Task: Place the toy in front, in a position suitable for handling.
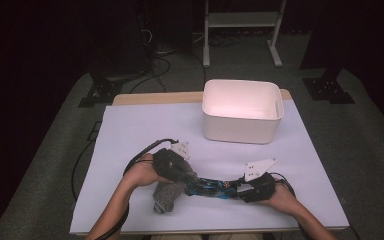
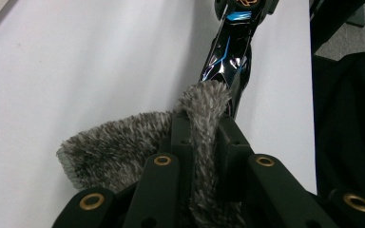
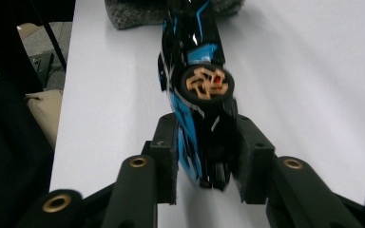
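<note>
A black and blue toy car point(image 1: 210, 187) lies lengthwise between my two grippers near the table's front edge. My right gripper point(image 3: 204, 137) is shut on its rear, one pad on each side; a gold-spoked wheel point(image 3: 207, 83) faces the camera. My left gripper point(image 2: 204, 128) is shut on a fold of a grey fuzzy cloth point(image 2: 119, 142). The car's nose point(image 2: 228, 57) meets the edge of that cloth just past the left jaws. In the high view the cloth point(image 1: 165, 197) hangs onto the table below the left gripper point(image 1: 190, 177), and the right gripper point(image 1: 237, 187) sits at the car's other end.
A white plastic bin point(image 1: 242, 112) stands empty at the back of the white table cover point(image 1: 140, 130), right of centre. Cables trail from both grippers over the table's edges. The person's forearms come in from the front edge.
</note>
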Demonstrator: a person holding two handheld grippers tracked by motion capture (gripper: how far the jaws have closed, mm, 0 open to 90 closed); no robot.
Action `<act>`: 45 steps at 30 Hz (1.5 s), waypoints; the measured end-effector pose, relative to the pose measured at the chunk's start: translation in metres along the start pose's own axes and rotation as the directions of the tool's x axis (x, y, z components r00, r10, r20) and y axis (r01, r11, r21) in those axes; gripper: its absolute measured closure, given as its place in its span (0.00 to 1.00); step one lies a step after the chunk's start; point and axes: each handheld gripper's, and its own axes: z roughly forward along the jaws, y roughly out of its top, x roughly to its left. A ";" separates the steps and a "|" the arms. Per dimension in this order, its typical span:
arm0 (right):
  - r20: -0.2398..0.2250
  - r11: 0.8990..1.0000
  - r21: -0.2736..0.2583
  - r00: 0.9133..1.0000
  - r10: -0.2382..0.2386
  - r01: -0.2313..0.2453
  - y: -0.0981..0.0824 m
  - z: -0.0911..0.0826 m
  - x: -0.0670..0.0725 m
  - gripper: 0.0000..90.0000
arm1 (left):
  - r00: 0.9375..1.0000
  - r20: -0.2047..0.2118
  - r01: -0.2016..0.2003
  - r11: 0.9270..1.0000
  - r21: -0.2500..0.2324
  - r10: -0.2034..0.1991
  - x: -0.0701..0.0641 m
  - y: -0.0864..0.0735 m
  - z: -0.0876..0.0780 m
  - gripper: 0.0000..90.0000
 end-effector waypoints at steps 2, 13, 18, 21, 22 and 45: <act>-0.004 1.000 0.000 1.000 0.007 -0.007 -0.002 -0.001 0.000 0.75 | 1.000 0.005 -0.005 1.000 0.000 0.005 0.000 0.002 0.001 0.89; -0.001 1.000 0.003 1.000 -0.017 0.017 0.000 0.001 0.002 0.77 | 0.994 0.044 -0.097 0.995 0.026 0.095 -0.011 0.041 0.021 0.90; 0.002 1.000 -0.002 1.000 -0.023 0.023 0.003 0.005 0.004 0.77 | 0.987 0.092 -0.131 0.991 0.023 0.129 -0.015 0.060 0.039 0.90; -0.001 1.000 -0.006 1.000 -0.015 0.015 0.004 0.007 0.003 0.77 | 0.982 0.110 -0.154 0.988 0.009 0.152 -0.018 0.074 0.046 0.90; -0.002 1.000 -0.011 1.000 -0.014 0.014 0.004 0.007 0.003 0.77 | 0.981 0.111 -0.163 0.987 0.012 0.160 -0.020 0.078 0.049 0.90; -0.005 1.000 0.009 1.000 -0.011 0.011 0.007 0.008 0.002 0.77 | 0.995 0.055 -0.083 0.997 -0.002 0.083 -0.005 0.033 0.018 0.90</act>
